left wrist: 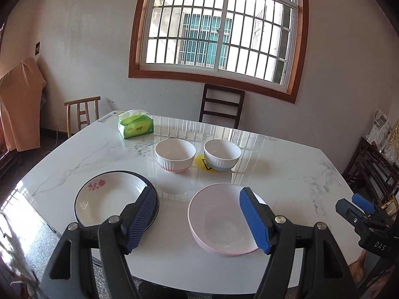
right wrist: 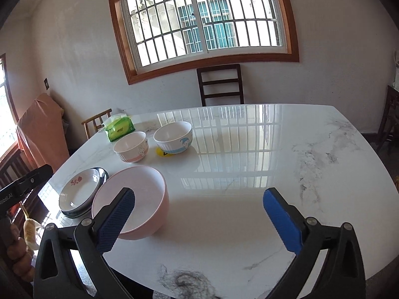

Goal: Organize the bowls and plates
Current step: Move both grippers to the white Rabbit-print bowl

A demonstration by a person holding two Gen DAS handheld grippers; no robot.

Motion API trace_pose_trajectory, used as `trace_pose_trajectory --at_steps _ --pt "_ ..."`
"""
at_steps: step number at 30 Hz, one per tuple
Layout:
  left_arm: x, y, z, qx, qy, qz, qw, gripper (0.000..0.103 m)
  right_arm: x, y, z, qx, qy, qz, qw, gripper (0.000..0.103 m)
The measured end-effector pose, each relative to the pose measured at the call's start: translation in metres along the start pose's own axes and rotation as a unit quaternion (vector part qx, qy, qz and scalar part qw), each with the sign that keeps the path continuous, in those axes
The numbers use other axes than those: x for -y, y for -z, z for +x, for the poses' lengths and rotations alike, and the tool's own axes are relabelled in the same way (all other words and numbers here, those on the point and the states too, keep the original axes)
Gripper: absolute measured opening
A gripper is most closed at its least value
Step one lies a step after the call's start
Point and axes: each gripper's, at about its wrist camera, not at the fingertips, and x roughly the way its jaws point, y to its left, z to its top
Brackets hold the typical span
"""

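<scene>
A white flowered plate lies on a dark plate near the table's front left. A large pink bowl sits to its right. Behind them stand a small white bowl with a pink base and one with a blue base. My left gripper is open and empty, held above the gap between plate and pink bowl. My right gripper is open and empty, just right of the pink bowl. The plates and small bowls also show in the right wrist view.
A green tissue pack sits at the far left of the white marble table. A yellow sticker lies between the small bowls. A dark chair stands behind the table and a light one at its left.
</scene>
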Motion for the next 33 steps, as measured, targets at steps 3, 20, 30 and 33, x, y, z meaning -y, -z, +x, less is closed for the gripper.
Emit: trace_pose_trajectory --at_steps 3,20,30,33 --pt "0.001 -0.003 -0.002 0.014 -0.005 0.001 0.9999 0.072 -0.005 -0.004 -0.020 0.033 -0.016 -0.031 0.999 0.103" --pt "-0.023 -0.032 0.093 -0.072 -0.022 0.027 0.9968 0.072 -0.039 -0.077 0.055 -0.083 -0.193 0.032 0.977 0.091" --pt "-0.082 -0.070 0.201 -0.184 0.017 -0.042 0.9820 0.072 -0.078 -0.113 0.149 -0.172 -0.211 -0.006 0.962 0.083" --pt "-0.108 -0.085 0.233 -0.204 0.028 -0.082 0.9750 0.072 -0.086 -0.119 0.192 -0.231 -0.221 0.005 0.948 0.067"
